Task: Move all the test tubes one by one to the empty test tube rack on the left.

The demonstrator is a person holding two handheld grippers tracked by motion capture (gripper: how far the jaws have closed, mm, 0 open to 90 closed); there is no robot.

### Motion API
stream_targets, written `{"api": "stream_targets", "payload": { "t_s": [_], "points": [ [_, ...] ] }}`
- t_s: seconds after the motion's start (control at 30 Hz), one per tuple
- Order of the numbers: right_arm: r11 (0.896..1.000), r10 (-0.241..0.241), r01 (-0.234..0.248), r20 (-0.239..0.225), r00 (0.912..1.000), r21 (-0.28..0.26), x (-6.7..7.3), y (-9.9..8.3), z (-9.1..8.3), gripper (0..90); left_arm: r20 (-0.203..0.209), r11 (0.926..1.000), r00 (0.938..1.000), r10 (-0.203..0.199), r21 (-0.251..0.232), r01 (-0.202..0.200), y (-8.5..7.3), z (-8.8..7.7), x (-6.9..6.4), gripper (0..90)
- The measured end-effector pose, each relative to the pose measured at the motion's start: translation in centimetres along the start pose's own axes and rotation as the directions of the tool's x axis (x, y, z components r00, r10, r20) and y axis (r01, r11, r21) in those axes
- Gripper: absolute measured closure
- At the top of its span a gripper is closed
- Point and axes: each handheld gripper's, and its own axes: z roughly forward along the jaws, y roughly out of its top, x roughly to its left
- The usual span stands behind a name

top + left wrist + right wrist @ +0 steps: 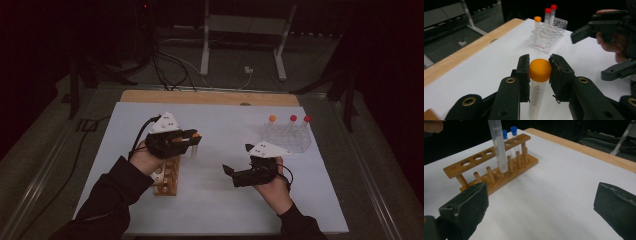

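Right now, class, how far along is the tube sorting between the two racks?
Done: three capped tubes stand in the clear plastic rack, and two blue-capped tubes stand in the wooden rack. In hand: the left hand-held gripper grips an orange-capped tube; the right hand-held gripper is open. Left: placing that tube.

A wooden counter (pixel 150 96) carries a pale white-blue sheet (pixel 220 200) that covers nearly all of its top, leaving a bare strip of wood along the far edge. On the sheet's left part stands a light brown wooden test-tube rack (pixel 167 181) with round holes and pegs. On the right far part stands a clear plastic tube rack (pixel 288 138), well apart from the wooden one.
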Motion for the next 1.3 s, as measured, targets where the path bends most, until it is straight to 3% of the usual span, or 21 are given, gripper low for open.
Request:
{"api": "stream_targets", "payload": {
  "t_s": [0.4, 0.7, 1.03, 1.3],
  "points": [
    [1.0, 0.005, -0.005, 0.001, 1.0, -0.009, -0.3, 0.0, -0.3, 0.0, -0.101, 0.9984, 0.9939, -0.044, -0.039, 0.041, -0.5, -2.7, 2.5, 71.7],
    [1.0, 0.005, -0.005, 0.0, 1.0, -0.014, -0.4, 0.0, -0.3, 0.0, -0.187, 0.9965, 0.9796, -0.074, -0.051, 0.066, -1.6, -4.1, 4.4, 71.7],
    [1.0, 0.008, -0.008, -0.003, 1.0, -0.012, -0.5, 0.0, -0.4, 0.0, -0.237, 0.9929, 0.9648, -0.114, -0.06, 0.102, -3.5, -4.0, 5.8, 71.8],
    [1.0, 0.007, -0.007, -0.004, 1.0, -0.009, -0.5, -0.1, -0.4, 0.0, -0.244, 0.9886, 0.9582, -0.15, -0.053, 0.141, -5.5, -3.2, 6.3, 71.7]
  ]
}}
